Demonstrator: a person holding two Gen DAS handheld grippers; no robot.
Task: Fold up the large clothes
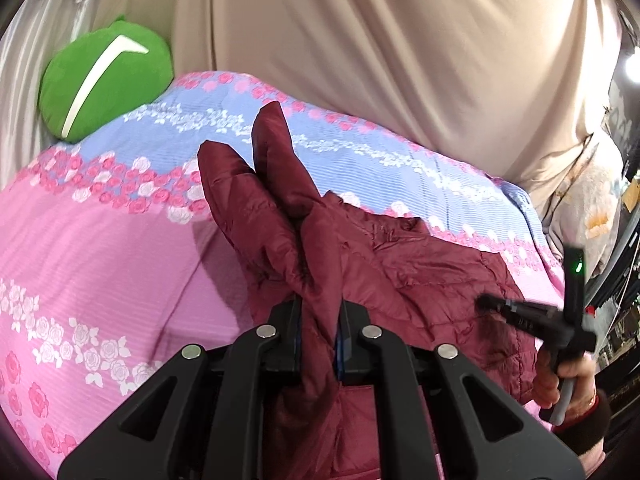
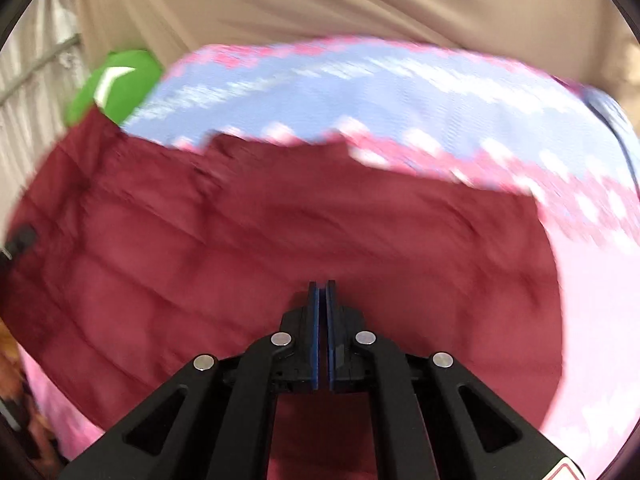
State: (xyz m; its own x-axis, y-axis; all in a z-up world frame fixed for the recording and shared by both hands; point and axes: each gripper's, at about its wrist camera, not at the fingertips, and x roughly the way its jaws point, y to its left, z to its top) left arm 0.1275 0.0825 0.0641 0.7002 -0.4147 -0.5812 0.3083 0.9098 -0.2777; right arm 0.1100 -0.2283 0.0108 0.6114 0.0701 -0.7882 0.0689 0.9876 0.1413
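While the left claw (image 1: 318, 336) pinches a bunched fold of the maroon puffer jacket (image 1: 420, 280) to lift it for folding, the right claw (image 2: 322, 300) hovers pressed together and empty above the jacket, spread on the flowered bed cover (image 1: 100, 248).

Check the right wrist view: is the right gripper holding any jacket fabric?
No, the right gripper is shut with nothing between its pads, above the maroon jacket.
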